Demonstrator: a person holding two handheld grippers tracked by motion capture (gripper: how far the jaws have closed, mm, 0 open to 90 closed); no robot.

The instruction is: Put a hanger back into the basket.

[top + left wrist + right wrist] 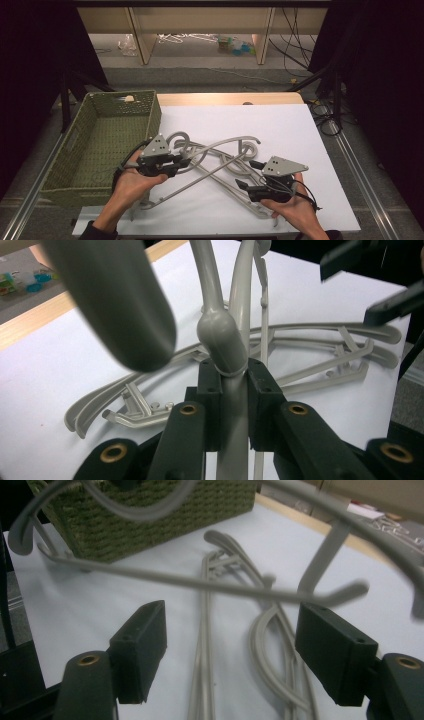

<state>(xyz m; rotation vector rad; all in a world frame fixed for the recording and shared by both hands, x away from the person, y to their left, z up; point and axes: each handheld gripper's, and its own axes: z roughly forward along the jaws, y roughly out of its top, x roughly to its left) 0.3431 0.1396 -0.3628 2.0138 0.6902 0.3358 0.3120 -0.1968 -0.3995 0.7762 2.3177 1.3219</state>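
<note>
Gripping grey hanger neck, left tongs, bar seemingly slanting toward viewer

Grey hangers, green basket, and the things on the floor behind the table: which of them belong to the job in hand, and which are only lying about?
Part of the job:
- lifted hanger, clamped at its neck by the left tool
- other hangers on the white sheet
- green basket beside them
- right tool, open

Lying about:
- colourful small items on the floor
- cables
</note>
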